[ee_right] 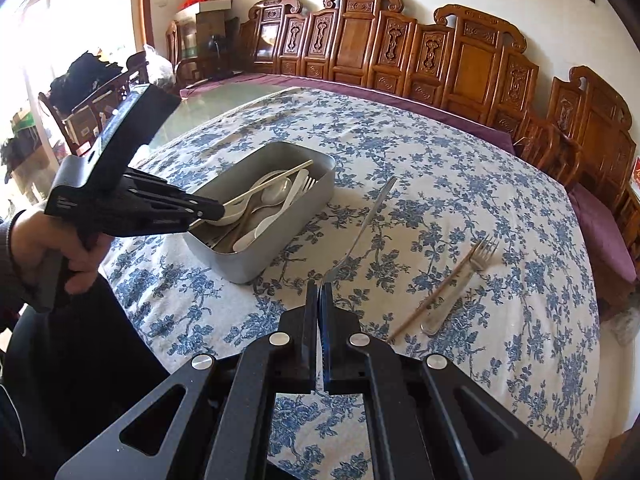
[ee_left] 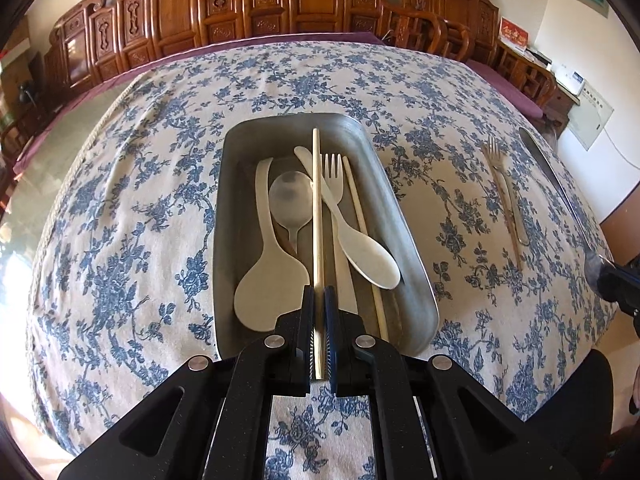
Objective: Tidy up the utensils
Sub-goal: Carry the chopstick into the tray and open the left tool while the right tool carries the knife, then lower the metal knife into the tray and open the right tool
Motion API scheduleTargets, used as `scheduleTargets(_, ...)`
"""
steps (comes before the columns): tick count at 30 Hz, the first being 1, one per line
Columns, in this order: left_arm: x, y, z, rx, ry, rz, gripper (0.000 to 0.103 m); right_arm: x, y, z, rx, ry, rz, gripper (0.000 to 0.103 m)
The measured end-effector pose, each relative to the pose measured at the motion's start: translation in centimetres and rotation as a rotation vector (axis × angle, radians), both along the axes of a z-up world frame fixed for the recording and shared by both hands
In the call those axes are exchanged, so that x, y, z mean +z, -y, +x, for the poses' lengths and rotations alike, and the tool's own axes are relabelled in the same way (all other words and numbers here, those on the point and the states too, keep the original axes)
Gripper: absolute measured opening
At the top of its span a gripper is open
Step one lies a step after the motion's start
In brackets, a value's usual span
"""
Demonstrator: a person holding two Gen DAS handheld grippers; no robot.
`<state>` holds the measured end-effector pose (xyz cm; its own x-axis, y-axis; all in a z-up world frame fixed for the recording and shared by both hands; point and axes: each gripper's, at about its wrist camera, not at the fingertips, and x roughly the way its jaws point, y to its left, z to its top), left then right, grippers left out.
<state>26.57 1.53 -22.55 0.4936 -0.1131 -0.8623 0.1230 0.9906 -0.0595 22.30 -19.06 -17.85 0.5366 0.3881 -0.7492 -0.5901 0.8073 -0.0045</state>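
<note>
My left gripper (ee_left: 319, 290) is shut on a pale wooden chopstick (ee_left: 317, 200), which it holds lengthwise over the metal tray (ee_left: 224, 200). In the tray lie two white rice paddles, a spoon (ee_left: 290, 200), a white fork and another chopstick. From the right wrist view, the left gripper (ee_right: 220, 210) hovers at the tray's (ee_right: 280, 256) near end with the chopstick (ee_right: 272, 183) slanting over it. My right gripper (ee_right: 319, 284) is shut on a long metal utensil (ee_right: 366, 224), seen edge-on above the cloth right of the tray. That utensil (ee_left: 554, 176) also shows at the right of the left wrist view.
A metal fork (ee_right: 460, 280) and a brown chopstick (ee_right: 424, 304) lie side by side on the blue-flowered tablecloth (ee_right: 440, 184), right of the tray. Carved wooden chairs (ee_right: 472, 60) line the far side. A person's hand (ee_right: 80, 256) grips the left tool.
</note>
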Motion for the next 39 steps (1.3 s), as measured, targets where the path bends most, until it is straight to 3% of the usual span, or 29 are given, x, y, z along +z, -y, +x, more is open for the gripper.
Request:
scheduleTargets(12, 1.3, -0.7, -0.3, -0.001, 0.028, -0.010, 0.006, 0.0, -2.1, 0.3, 0.018, -0.006, 0.008, 0.002)
scheduleTargets(23, 4.8, -4.4, -1.6, 0.027, 0.096, -0.001, 0.006, 0.9, -6.2, 1.9, 0.044, -0.002, 0.035, 0.002)
scheduleTargets(31, 5.4, -7.0, -2.3, 0.055, 0.114, 0.008, 0.006, 0.4, -9.8, 3.7, 0.058, -0.021, 0.037, 0.002)
scheduleTargets(39, 5.1, -8.9, -3.1, 0.085, 0.125, 0.003, 0.026, -1.6, -12.9, 5.2, 0.078, -0.058, 0.009, 0.002)
